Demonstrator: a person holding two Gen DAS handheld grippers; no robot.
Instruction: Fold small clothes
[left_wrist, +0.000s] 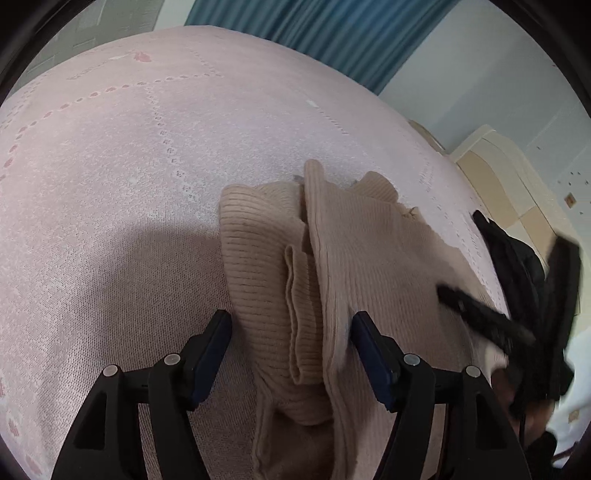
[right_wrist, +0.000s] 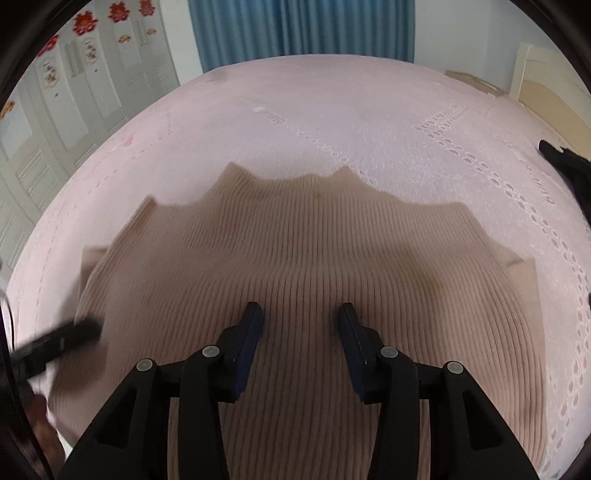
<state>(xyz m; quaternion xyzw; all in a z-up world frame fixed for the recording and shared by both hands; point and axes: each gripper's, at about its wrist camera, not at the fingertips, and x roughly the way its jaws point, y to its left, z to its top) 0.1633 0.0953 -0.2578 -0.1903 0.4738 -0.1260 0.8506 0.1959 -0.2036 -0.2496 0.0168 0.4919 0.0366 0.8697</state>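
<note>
A beige ribbed knit sweater (left_wrist: 369, 258) lies partly folded on the pink bedspread (left_wrist: 129, 166). In the left wrist view its cuff and a doubled sleeve lie between my open left gripper (left_wrist: 291, 325), fingers apart on either side of the bunched knit. In the right wrist view the sweater (right_wrist: 295, 251) spreads flat below my open right gripper (right_wrist: 301, 314), which hovers over its ribbed middle. The right gripper (left_wrist: 480, 314) shows blurred at the sweater's right edge in the left wrist view. The left gripper (right_wrist: 70, 336) shows blurred at the sweater's left edge in the right wrist view.
The pink bedspread (right_wrist: 332, 110) stretches beyond the sweater. A blue curtain (right_wrist: 295, 29) hangs behind the bed. White wardrobe doors (right_wrist: 74, 74) stand at the left. A cream headboard (left_wrist: 509, 177) is at the right. A dark garment (left_wrist: 517, 258) lies near the bed's right side.
</note>
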